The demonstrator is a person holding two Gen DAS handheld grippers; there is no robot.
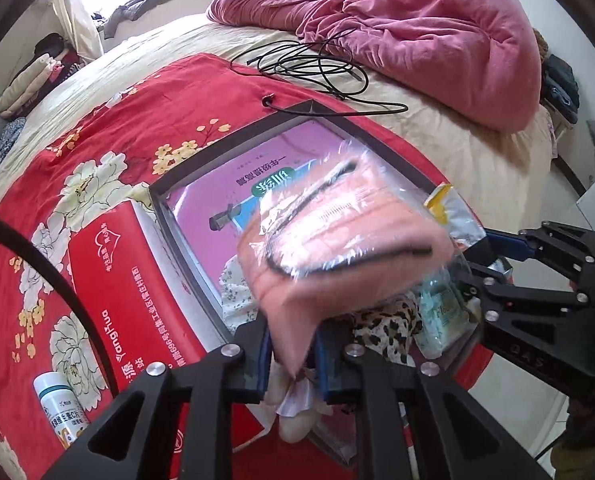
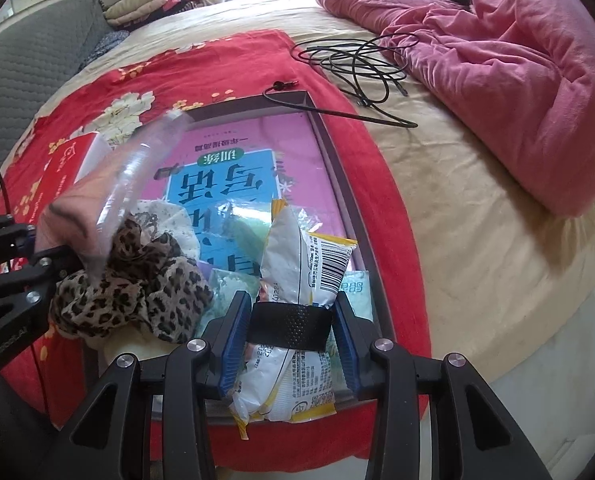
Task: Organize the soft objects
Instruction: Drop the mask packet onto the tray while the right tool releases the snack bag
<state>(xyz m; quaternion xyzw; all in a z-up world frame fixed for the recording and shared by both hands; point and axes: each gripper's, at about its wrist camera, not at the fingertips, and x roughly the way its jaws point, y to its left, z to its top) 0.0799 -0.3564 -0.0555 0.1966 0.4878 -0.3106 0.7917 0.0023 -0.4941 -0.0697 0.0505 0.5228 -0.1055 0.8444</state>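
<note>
A dark-rimmed shallow box (image 1: pixel 233 136) lies on the red floral blanket with a pink book (image 2: pixel 257 140) in its bottom. A leopard-print cloth (image 2: pixel 137 288), a floral white cloth (image 2: pixel 165 216) and a teal packet (image 2: pixel 357 292) lie inside. My left gripper (image 1: pixel 293 336) hangs over the box's near corner. A pink cloth in a clear bag (image 1: pixel 337 240) sits between its blue pads; it is blurred while the rest is sharp, so the pads look slack. My right gripper (image 2: pixel 292 308) is shut on a white-and-yellow packet (image 2: pixel 297 248) with a black band, low over the box.
A red tissue box (image 1: pixel 117 280) stands against the box's left side, with a white bottle (image 1: pixel 57 408) near it. A coiled black cable (image 2: pixel 357 60) and a heaped pink duvet (image 2: pixel 517 60) lie beyond on the beige sheet. A grey cushion (image 2: pixel 25 68) is far left.
</note>
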